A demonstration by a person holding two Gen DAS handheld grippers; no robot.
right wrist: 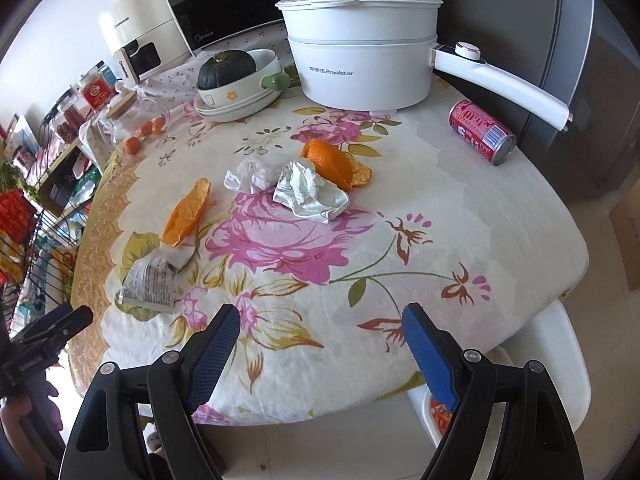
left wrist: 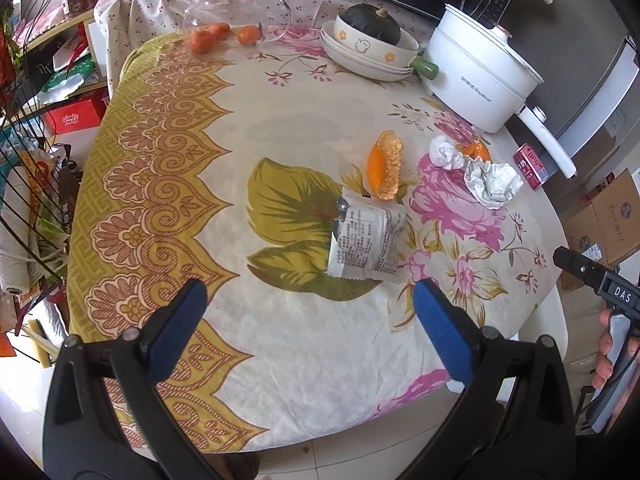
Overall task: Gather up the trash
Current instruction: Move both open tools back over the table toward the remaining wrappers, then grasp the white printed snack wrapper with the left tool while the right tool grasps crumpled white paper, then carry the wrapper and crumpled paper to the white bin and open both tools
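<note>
both claws are hanging empty over the near edge of the counter (left wrist: 280,140): the left claw (left wrist: 308,312) is standing wide with nothing between its blue pads, and the right claw (right wrist: 320,336) is standing just as wide and bare.

the trash is lying across the middle of the counter. a crumpled snack wrapper (left wrist: 366,236) is sitting nearest the left claw, with an orange peel (left wrist: 385,165) just behind it. further toward the right edge, two crumpled tissues (right wrist: 310,192) are lying against a second orange peel (right wrist: 332,162). a red can (right wrist: 482,131) is lying on its side near the far right corner, beside the white pot (right wrist: 360,52).

the wrapper is looking light, thin and crinkly, probably slippery, so pinching a raised fold or its puffed middle seems best. the tissues are soft and will squash; any peak will do. the peels are stiff and curved, best taken across an edge. the can may roll, so gripping across its body seems safest.
</note>
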